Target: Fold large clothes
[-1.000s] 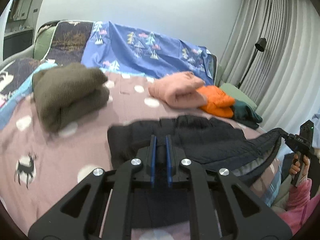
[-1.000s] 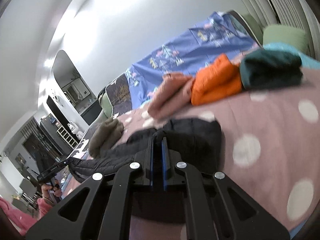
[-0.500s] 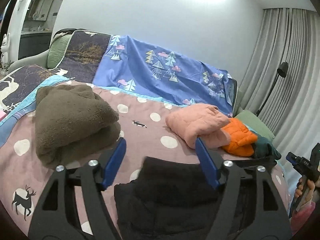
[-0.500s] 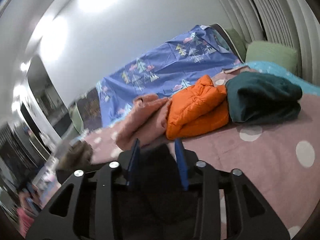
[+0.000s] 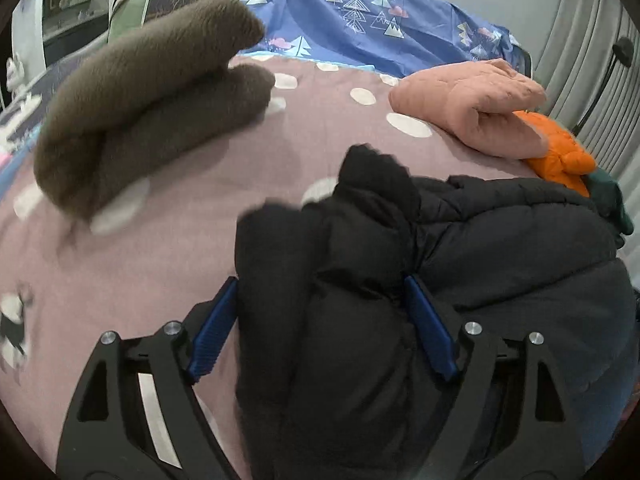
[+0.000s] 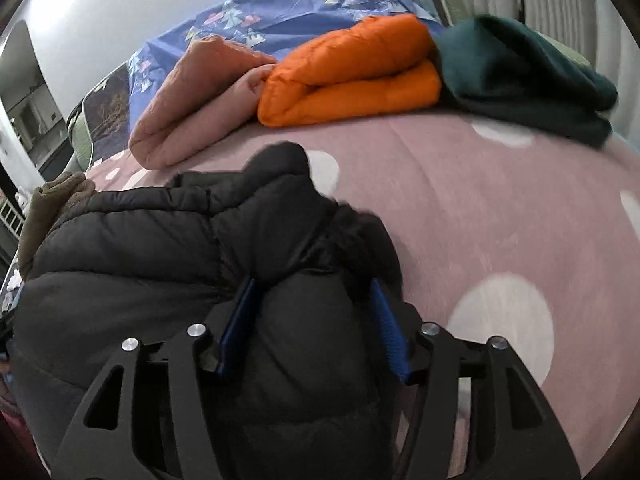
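Note:
A black puffer jacket (image 5: 460,248) lies bunched on the pink dotted bedspread (image 5: 160,248); it also shows in the right wrist view (image 6: 160,248). My left gripper (image 5: 320,292) is open, its blue pads either side of the jacket's left end. My right gripper (image 6: 312,292) is open, its blue pads straddling the jacket's right end. Neither pair of pads is closed on the fabric.
A folded brown fleece (image 5: 152,92) lies at the back left. A folded pink jacket (image 5: 472,104), an orange one (image 6: 352,68) and a dark green one (image 6: 520,76) lie in a row at the back right. Blue tree-print bedding (image 5: 380,12) covers the headboard.
Both grippers were shut on the jacket one second ago, then opened and lifted. Now they have come down low, open, around the two ends of the bunched jacket.

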Tool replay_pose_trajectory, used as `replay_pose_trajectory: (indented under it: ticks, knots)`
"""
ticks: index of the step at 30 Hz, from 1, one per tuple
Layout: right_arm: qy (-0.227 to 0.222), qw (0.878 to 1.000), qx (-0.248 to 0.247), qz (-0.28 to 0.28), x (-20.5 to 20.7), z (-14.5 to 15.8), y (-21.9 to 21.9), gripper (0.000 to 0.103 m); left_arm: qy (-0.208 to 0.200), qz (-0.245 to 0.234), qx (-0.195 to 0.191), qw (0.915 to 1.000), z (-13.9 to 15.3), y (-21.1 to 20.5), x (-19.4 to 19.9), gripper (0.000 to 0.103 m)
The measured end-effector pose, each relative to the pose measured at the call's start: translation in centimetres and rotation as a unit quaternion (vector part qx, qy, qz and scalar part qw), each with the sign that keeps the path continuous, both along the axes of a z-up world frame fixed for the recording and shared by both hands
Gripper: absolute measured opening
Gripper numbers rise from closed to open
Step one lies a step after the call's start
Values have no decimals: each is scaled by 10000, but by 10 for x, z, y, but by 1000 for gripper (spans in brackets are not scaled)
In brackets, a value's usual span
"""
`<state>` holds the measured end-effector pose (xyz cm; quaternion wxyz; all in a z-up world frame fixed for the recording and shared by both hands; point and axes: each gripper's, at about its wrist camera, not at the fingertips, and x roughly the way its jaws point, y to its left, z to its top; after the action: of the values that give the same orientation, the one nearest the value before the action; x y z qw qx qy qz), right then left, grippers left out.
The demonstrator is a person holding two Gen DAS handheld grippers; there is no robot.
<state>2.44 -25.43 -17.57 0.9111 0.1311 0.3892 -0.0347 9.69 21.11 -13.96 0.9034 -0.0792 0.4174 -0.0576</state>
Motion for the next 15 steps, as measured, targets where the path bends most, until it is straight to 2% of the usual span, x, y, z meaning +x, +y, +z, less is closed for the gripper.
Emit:
replay_pose_trajectory:
  ticks: [2,4,6,8,10,11,12,15]
  knots:
    - [-34,9998,-181,-79,-5,6,2,57,-80,99,8,9999,5,3,-4,83]
    - [-74,9988,-430,-213,-7,19,4,57,-269,169,260,9992,19,0,-9,81]
    - [-317,9969,-620,-371,-12,38,9,58,-527,182,447,9974,37,-5,-12,76]
    - [-694,9958,-540,-265,-14,60,19,58,-864,133,395,9954,63,-17,-19,76]
    - [-822,9962,-280,81,-5,74,35,64,-1075,-62,198,9940,81,-30,-21,76]
    - [-808,9963,-181,241,1,75,45,72,-1165,-270,118,9927,90,-45,-21,76]
    - [-776,9962,-117,364,8,75,55,77,-1189,-397,143,9920,95,-59,-19,77]
    - [-545,9966,-145,594,34,64,89,82,-1104,-485,383,9920,91,-93,-6,81]
